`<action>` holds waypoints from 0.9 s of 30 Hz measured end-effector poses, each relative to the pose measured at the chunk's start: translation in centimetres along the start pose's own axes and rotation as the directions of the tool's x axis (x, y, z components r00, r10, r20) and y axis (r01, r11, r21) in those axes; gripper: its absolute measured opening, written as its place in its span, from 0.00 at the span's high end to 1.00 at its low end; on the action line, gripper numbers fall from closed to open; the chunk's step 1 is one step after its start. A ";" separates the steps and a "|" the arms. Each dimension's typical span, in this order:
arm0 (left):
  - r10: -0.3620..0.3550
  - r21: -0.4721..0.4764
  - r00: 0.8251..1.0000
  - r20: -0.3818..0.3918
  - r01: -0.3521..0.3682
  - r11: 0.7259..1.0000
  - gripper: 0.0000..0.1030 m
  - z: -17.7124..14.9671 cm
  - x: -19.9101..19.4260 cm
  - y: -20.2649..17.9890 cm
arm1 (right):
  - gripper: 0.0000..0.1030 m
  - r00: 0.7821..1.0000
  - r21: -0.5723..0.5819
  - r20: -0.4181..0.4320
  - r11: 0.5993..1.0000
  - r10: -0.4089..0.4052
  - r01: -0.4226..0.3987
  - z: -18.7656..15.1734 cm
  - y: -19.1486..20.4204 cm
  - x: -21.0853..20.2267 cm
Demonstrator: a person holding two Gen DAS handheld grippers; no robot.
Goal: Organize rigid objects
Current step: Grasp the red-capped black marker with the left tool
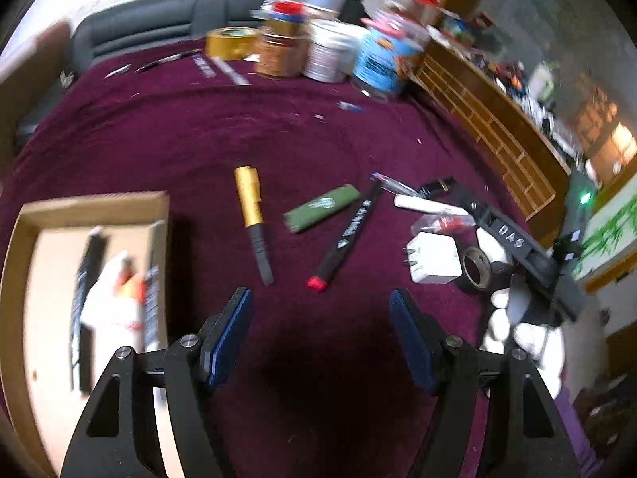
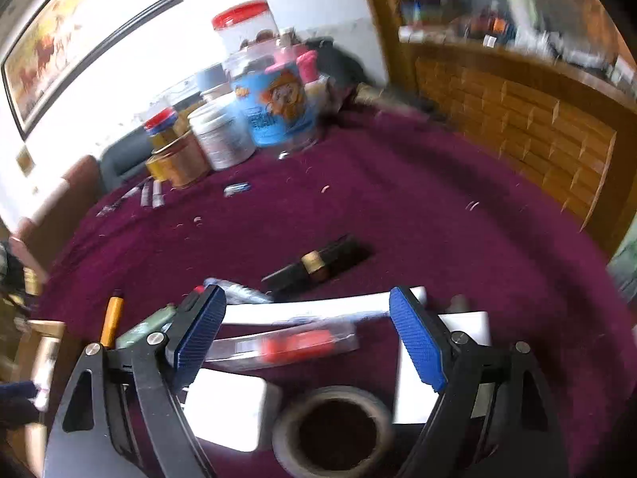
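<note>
Right tool (image 1: 483,215) arm labelled "DAS", other labels blurred

Both views are smeared by motion blur and bent at the dark fisheye edges. The wall (image 2: 131,75) is blown out; deep shadow is cast on the table (image 1: 318,382).

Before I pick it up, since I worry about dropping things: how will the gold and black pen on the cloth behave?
The pen looks stiff and slim, so probably light. Its round barrel may roll if nudged sideways, though the fuzzy purple cloth should slow it. The shiny gold half could be slippery.
</note>
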State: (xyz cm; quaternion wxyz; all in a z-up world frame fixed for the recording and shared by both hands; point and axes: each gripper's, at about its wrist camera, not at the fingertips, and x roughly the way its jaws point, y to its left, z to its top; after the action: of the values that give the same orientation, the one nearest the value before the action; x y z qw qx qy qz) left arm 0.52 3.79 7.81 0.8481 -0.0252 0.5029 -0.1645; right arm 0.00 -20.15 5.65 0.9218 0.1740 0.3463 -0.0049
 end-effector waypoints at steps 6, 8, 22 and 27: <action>0.075 0.169 0.996 -0.056 -0.065 0.983 0.38 0.9 5.5 -5.1 | 0.18 0.998 -0.061 0.007 0.997 0.055 -0.055 -0.3 1.4 -0.7; 0.103 0.181 0.993 -0.051 -0.092 0.979 0.40 1.4 6.6 -5.5 | 0.18 0.998 -0.072 0.019 0.996 0.063 -0.061 -0.4 1.6 -1.0; 0.053 0.134 0.998 -0.039 -0.047 0.990 0.75 -4.9 2.3 -4.6 | 0.18 0.997 -0.030 0.010 0.997 0.073 -0.073 -0.4 0.7 -0.9; 0.074 0.122 0.997 -0.015 -0.072 0.990 0.53 -2.9 4.3 -5.4 | 0.18 0.998 -0.026 0.014 0.998 0.063 -0.062 -0.4 0.5 -1.0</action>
State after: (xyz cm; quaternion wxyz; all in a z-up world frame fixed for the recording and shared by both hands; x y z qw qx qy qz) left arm -1.42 -2.29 3.84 0.8486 0.0466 0.5009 -0.1639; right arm -1.01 -19.67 6.14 0.9261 0.1730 0.3341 0.0270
